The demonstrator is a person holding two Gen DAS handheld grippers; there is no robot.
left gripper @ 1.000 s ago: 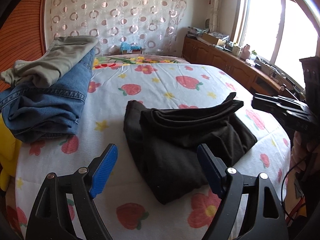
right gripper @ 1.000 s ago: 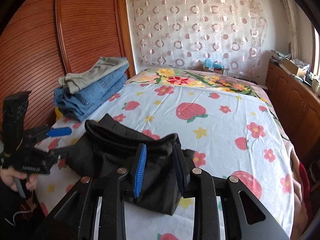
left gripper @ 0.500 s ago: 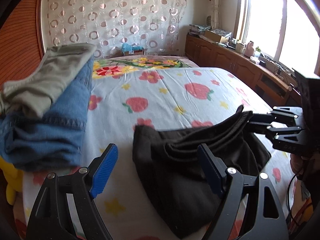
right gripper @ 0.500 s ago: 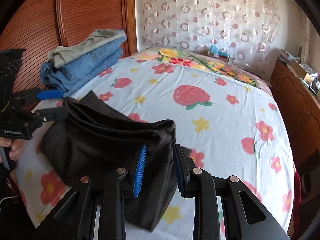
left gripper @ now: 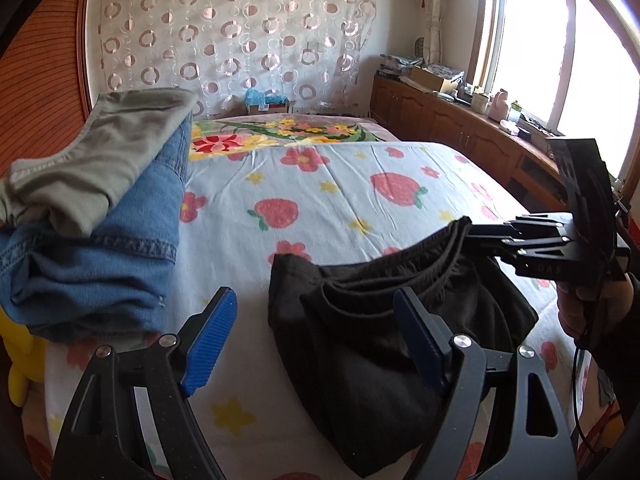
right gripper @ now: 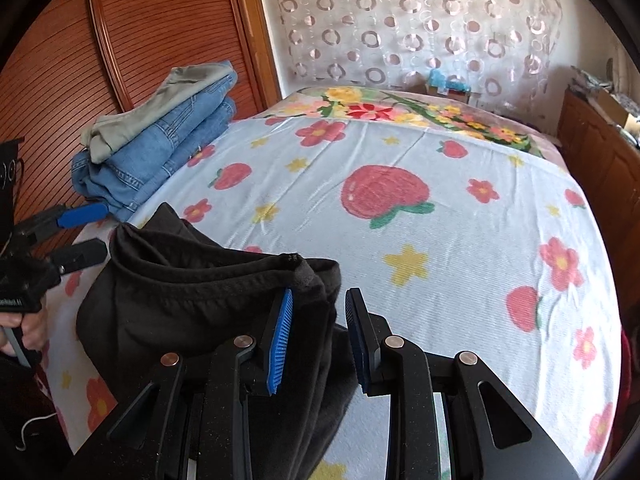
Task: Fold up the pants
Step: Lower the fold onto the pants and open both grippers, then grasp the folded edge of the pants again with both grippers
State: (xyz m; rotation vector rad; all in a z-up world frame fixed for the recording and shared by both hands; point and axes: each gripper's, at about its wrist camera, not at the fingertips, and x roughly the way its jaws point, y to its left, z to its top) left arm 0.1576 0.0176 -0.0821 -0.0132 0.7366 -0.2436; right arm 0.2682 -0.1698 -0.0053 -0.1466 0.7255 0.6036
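Through my left wrist camera, my left gripper (left gripper: 312, 340) stands wide with nothing between its blue pads, hovering over the near corner of the folded black fabric pants (left gripper: 380, 340), which lie on the strawberry-and-flower printed bedsheet (left gripper: 320, 200). This view alone shows my right gripper (left gripper: 476, 234) from the side, clamped on the pants' far waistband edge, with my hand (left gripper: 580, 304) behind it, plus the bright window (left gripper: 560, 60). Left sits a stack of folded blue denim jeans (left gripper: 100, 264) topped by a grey-green garment (left gripper: 100, 160). My right wrist camera shows the narrow jaws pinching black cloth, and only here, the slatted brown wooden wardrobe door (right gripper: 140, 32) and the left gripper from its side.
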